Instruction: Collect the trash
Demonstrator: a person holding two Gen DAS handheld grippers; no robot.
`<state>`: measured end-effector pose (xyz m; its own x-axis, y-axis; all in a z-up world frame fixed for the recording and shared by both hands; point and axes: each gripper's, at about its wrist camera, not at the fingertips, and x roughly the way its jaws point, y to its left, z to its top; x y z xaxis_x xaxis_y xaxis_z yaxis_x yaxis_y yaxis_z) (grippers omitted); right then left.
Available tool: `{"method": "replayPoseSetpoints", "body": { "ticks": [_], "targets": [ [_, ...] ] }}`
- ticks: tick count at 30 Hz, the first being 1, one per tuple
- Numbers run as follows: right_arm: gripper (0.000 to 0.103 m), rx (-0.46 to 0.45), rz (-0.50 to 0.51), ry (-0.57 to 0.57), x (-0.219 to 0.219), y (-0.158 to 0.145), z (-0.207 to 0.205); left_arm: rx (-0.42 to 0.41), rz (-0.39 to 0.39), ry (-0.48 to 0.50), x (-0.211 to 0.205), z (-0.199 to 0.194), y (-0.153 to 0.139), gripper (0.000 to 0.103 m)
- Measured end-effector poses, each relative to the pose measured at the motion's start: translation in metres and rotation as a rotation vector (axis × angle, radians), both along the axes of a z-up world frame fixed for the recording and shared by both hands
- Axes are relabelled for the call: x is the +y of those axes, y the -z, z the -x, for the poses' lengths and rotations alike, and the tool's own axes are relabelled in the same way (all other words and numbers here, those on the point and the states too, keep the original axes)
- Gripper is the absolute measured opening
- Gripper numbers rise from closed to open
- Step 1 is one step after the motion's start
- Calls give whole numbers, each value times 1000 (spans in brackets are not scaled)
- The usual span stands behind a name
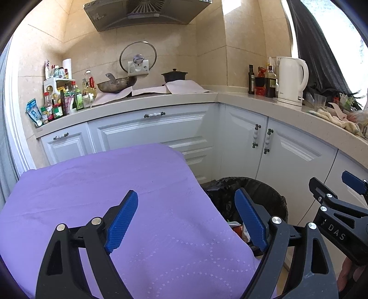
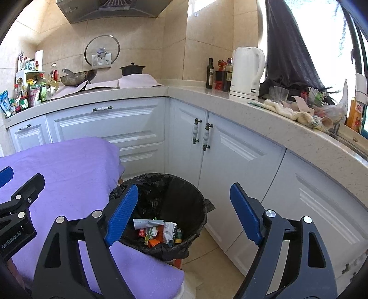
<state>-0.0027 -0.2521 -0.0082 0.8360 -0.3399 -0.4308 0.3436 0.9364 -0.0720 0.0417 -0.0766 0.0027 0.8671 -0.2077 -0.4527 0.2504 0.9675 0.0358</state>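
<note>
Trash (image 2: pixel 158 232), a mix of wrappers and small packets, lay at the bottom of the black-lined bin (image 2: pixel 202 207) standing on the floor beside the table. Left gripper (image 1: pixel 186 220) was found with its jaws wide apart and nothing between them, poised over the purple tablecloth (image 1: pixel 92 184) near the table edge. Right gripper (image 2: pixel 184 214) likewise stood open and empty, positioned above the bin mouth. Judgement: a deposit appeared complete, with both tools unloaded; the step in hand was the release and withdrawal from the bin. No loose litter was visible on the cloth in either view, so the next move would call for locating any remaining item, possibly among the clutter on the counter (image 2: pixel 287 133), before closing on it. That could not be confirmed.

Surface: the cloth was smooth and bare where seen. Room: a kitchen with white cabinets (image 2: pixel 230 156), beige wall tiles, a range hood (image 1: pixel 142 13), a wok (image 1: pixel 117 84), a dark pot (image 1: pixel 174 74), bottles, and a white kettle (image 2: pixel 247 71) by the window.
</note>
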Motion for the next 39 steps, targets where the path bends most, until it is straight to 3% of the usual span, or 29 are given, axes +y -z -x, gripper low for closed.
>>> {"method": "replayPoseSetpoints", "body": {
  "ticks": [39],
  "targets": [
    [84,-14,5,-1,0,-5,5,-10,21,-4,11,4,-9,84]
  ]
}}
